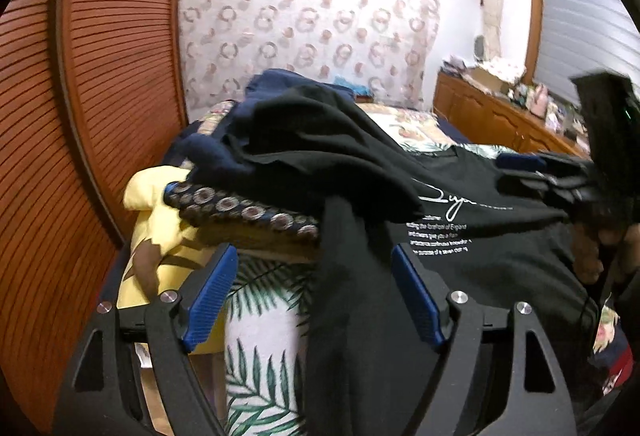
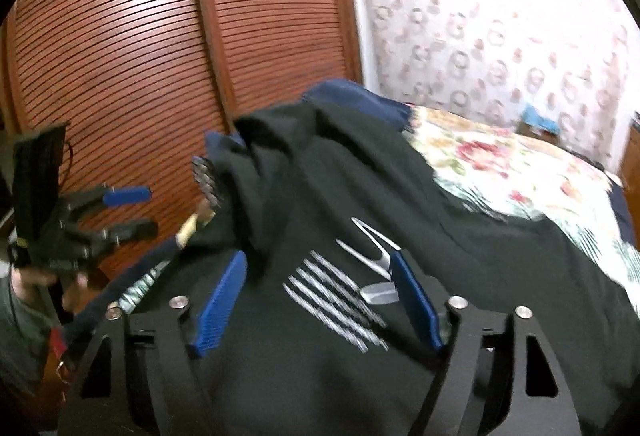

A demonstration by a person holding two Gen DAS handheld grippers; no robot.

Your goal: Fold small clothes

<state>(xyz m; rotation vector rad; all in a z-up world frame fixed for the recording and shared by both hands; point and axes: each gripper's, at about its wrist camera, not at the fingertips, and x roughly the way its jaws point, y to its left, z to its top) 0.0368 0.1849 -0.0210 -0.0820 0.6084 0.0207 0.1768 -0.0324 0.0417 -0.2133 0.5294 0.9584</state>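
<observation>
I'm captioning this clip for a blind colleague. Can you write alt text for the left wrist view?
The left gripper is open, its blue-padded fingers apart over a black T-shirt with white lettering, spread on a leaf-print bed cover. Dark clothes are heaped behind it, a yellow garment lies at left, and the right gripper shows blurred at the right edge.

The black cotton T-shirt (image 1: 460,236) lying on the bed is showing white print on its chest: a looping script signature, not clearly readable, and small lines beneath it, of which "forefront of England" and "continuous innovation" are coming through. In the right wrist view the same print is blurring into unreadable white streaks.
</observation>
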